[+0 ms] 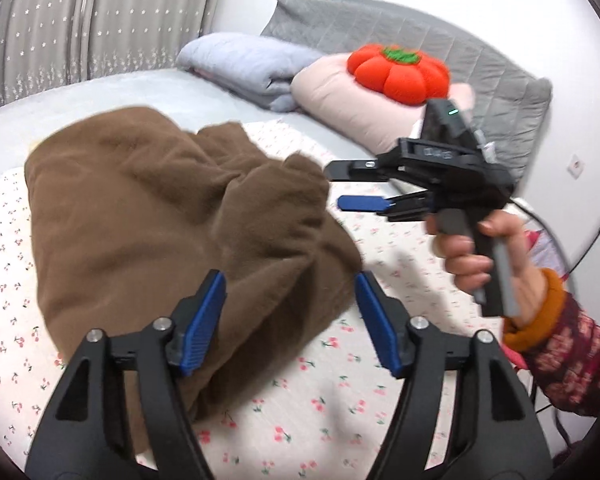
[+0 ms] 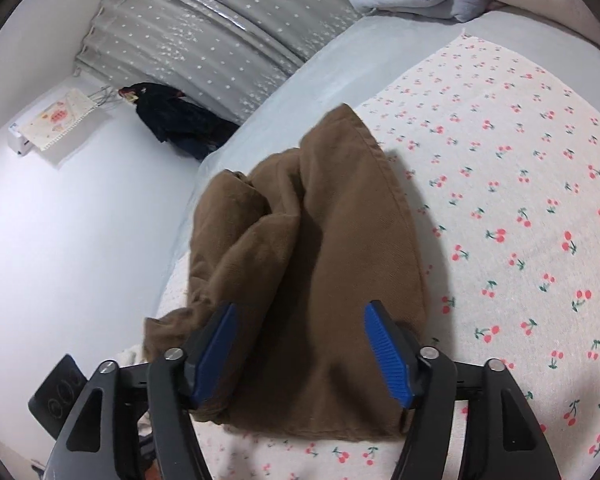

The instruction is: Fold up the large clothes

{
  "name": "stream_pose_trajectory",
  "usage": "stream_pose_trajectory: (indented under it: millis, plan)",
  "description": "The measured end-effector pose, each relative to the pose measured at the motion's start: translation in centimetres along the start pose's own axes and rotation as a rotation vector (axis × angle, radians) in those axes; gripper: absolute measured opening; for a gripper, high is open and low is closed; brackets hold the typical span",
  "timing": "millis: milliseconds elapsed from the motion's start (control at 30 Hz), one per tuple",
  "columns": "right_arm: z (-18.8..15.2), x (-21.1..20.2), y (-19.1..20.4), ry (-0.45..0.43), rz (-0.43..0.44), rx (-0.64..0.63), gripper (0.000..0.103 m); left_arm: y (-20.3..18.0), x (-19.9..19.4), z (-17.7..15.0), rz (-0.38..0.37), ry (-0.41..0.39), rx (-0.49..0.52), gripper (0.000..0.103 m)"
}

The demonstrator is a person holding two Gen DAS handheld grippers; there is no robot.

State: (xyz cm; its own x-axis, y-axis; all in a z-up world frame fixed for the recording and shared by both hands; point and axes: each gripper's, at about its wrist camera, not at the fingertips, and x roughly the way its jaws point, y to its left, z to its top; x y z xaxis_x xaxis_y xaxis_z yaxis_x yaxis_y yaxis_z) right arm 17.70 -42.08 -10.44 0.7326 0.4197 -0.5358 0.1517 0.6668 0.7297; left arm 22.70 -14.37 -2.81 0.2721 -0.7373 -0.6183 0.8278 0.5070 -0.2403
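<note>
Left wrist view: left gripper (image 1: 290, 300) above a rumpled brown garment (image 1: 172, 216), jaws spread wide, blue pads (image 1: 204, 324) clear of the cloth, nothing clamped. Garment heaped in thick folds on a cherry-print sheet (image 1: 380, 360), covering the left and middle of the bed. To the right, right gripper (image 1: 340, 186) held sideways by a hand (image 1: 484, 256) in an orange cuff and dark patterned sleeve (image 1: 568, 356); jaws parted, tips just beside the garment's right edge, nothing between them. Farther back, a folded grey-blue blanket (image 1: 248, 64), a pink pillow (image 1: 352, 100) with a red pumpkin-shaped cushion (image 1: 400, 72) resting on it, a grey quilted headboard (image 1: 420, 36), and a star-dotted curtain (image 1: 100, 20) at left.

Right wrist view: right gripper (image 2: 300, 344) low over the near end of the same garment (image 2: 312, 248), jaws wide apart, cloth visible in the gap but no pad (image 2: 384, 352) pressing on it. Garment bunched lengthwise, one hemmed edge pointing away, lying on the cherry-print sheet (image 2: 520, 200) near the bed's left side. Beyond: white wall (image 2: 60, 220), dark clothes (image 2: 172, 120) beside the curtain (image 2: 220, 28).
</note>
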Motion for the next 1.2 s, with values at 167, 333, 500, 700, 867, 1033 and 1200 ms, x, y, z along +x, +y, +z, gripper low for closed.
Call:
stream_pose_trajectory:
  millis: [167,333,500,700,867,1033,1200]
  plan:
    - [1.6,1.1,1.1,0.049,0.072,0.014,0.082,1.5,-3.0,0.3,0.011,-0.054,-0.01,0.077]
    - [4.0,2.4,4.1,0.048,0.105,-0.026,0.082,4.9,-3.4,0.3,0.111,-0.057,-0.052,0.077]
    - [5.5,6.2,7.8,0.142,0.123,-0.099,0.082,8.7,-2.4,-0.3,0.185,-0.04,-0.136,0.077]
    - [6.6,12.0,8.8,0.236,-0.038,-0.115,0.08,13.0,-0.4,-1.1,0.245,0.004,-0.269,0.077]
    - [4.9,14.7,10.1,0.285,-0.183,-0.258,0.013,14.3,1.3,-0.8,0.289,0.029,-0.303,0.077]
    - [5.1,10.0,11.1,0.141,-0.096,-0.253,0.004,14.0,1.9,-0.2,0.277,0.019,-0.299,0.077]
    - [6.3,7.1,7.1,0.071,-0.205,-0.172,0.0,12.2,2.9,0.7,0.266,0.002,-0.252,0.077]
